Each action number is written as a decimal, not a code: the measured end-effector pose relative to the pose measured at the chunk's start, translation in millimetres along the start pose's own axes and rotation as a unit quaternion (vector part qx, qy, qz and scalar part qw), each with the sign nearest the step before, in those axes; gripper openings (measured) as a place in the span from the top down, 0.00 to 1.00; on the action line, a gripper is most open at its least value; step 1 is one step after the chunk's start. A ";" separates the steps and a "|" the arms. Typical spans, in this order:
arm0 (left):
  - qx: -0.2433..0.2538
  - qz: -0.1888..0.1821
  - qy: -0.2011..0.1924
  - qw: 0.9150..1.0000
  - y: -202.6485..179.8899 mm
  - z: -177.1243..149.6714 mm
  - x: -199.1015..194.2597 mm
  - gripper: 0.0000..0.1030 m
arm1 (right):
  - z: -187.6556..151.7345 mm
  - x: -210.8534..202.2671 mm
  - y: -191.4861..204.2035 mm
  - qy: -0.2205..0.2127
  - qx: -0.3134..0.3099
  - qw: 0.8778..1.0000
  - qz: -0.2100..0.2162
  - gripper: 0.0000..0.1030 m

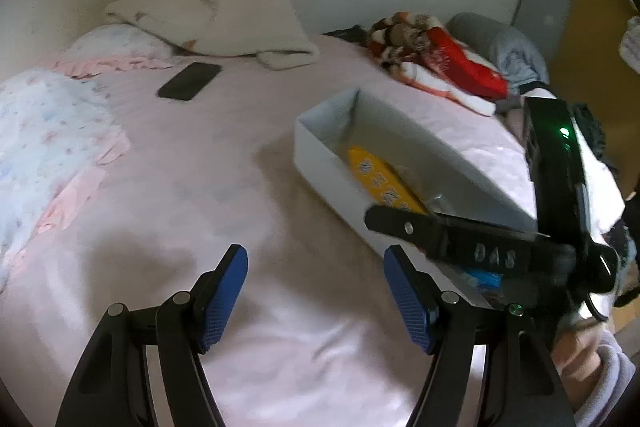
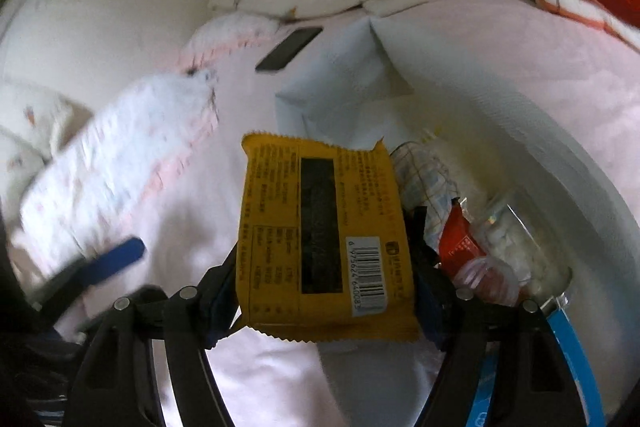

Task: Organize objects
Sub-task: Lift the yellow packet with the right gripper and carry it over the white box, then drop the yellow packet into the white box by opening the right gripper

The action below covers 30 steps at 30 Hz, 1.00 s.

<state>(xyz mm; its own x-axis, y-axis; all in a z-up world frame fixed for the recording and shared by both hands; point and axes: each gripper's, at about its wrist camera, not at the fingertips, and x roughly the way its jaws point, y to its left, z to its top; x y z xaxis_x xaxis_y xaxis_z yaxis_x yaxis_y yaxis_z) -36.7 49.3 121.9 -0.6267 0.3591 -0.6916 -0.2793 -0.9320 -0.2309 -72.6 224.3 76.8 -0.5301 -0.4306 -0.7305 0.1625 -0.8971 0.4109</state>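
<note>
Blue-padded fingers [image 2: 224,291] of the right gripper [image 2: 326,291] are closed on a yellow snack packet [image 2: 320,239], pinching it by its lower half so it stands barcode side up, apparently at the near left edge of the white storage box [image 2: 332,67]. In the left wrist view the left gripper [image 1: 316,295] hangs over the pink bedspread [image 1: 180,187] with its jaws spread wide and nothing between them. By my reading, the step in hand is moving this packet with respect to the box; whether it is going in or coming out cannot be told from the pictures. If it is going in, the next move calls for carrying it further over the open box, lowering it beside the other contents, and only then letting the fingers part. Inside the box, the right wrist view shows a red sachet [image 2: 460,247], a clear bag of small white pieces [image 2: 516,247] and a checked wrapper [image 2: 424,175], and a blue package [image 2: 572,347] lies at the near edge; whether it lies inside is unclear. Elsewhere on the bed lies a black phone [image 1: 190,81], well apart from the box.
</note>
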 end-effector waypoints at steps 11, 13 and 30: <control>0.073 -0.004 -0.018 0.997 -63.4 26.1 21.4 0.33 | 19.6 -6.0 -36.1 -0.024 0.130 0.986 0.099 0.28; 0.083 0.000 -0.005 0.997 -76.4 33.1 33.2 0.33 | 24.0 -5.9 -53.9 -0.009 0.173 0.971 0.164 0.28; 0.060 0.119 0.061 0.989 -110.3 89.7 96.7 0.36 | 37.8 -49.4 -99.1 -0.006 0.226 0.934 0.277 0.28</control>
<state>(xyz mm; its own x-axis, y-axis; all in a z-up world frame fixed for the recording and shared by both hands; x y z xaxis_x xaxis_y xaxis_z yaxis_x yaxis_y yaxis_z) -131.7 191.2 141.9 -0.5943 0.1147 -0.7960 -0.2229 -0.9745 0.0261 -93.9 338.2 92.8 -0.4788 -0.8124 -0.3328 0.0487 -0.4030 0.9139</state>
